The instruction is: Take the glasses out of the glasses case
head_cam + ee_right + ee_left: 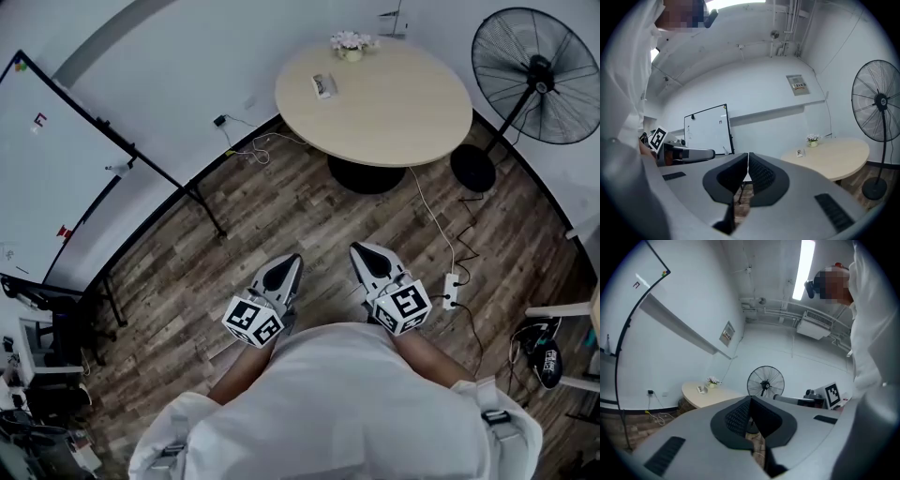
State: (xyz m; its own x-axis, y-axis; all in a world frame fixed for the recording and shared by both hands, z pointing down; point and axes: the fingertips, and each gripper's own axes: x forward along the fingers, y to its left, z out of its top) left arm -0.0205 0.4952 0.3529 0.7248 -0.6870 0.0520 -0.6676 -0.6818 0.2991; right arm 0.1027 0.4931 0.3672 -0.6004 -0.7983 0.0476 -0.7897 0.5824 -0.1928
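A small flat pale object [324, 85], perhaps the glasses case, lies on the round beige table [394, 112] far ahead; no glasses show. It appears tiny in the left gripper view [701, 389] and the right gripper view [800, 153]. My left gripper [290, 262] and right gripper [360, 250] are held side by side close to the person's body, over the wooden floor and well short of the table. Both are shut with nothing between the jaws, as the left gripper [751, 399] and right gripper [748, 154] show in their own views.
A small flower pot [352, 44] stands at the table's far edge. A pedestal fan [536, 80] is at the right, and a whiteboard on a stand [66, 178] at the left. A power strip [450, 291] and cables lie on the floor.
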